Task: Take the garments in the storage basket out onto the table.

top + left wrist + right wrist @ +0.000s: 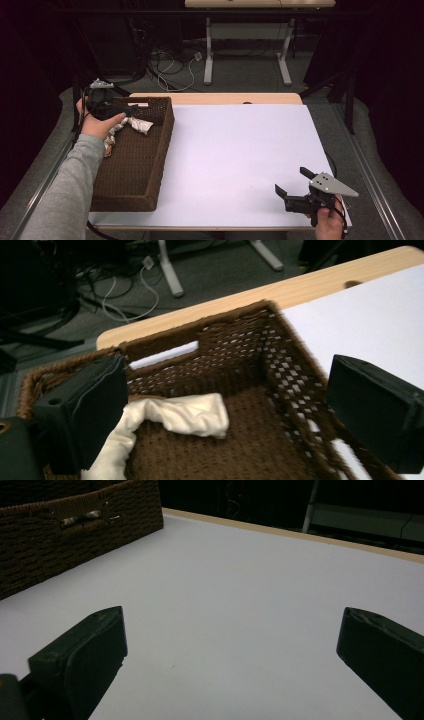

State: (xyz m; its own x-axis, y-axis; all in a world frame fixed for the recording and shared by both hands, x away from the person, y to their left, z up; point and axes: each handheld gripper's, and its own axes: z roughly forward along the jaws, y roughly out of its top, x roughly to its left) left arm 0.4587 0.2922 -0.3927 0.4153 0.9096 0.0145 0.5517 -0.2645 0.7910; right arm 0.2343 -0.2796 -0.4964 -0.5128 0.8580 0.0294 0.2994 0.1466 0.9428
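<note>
A brown wicker basket (165, 145) stands on the left side of the white table (240, 150). A crumpled white cloth (140, 125) lies in its far end. My left gripper (130, 110) hovers over that end, open, with the cloth just below its jaws and nothing held. In the left gripper view the cloth (185, 415) lies on the floor of the basket (235, 347), between and under the wide-apart jaws of the left gripper (225, 390). My right gripper (292, 181) is open near the table's front right corner, and in its own view the right gripper (232, 630) holds nothing.
The basket (65, 540) shows far off at the upper left of the right gripper view, across bare white table (240, 570). A strip of wooden tabletop (225, 98) runs along the far edge. Beyond it are a desk's legs (209, 60) and floor cables (172, 67).
</note>
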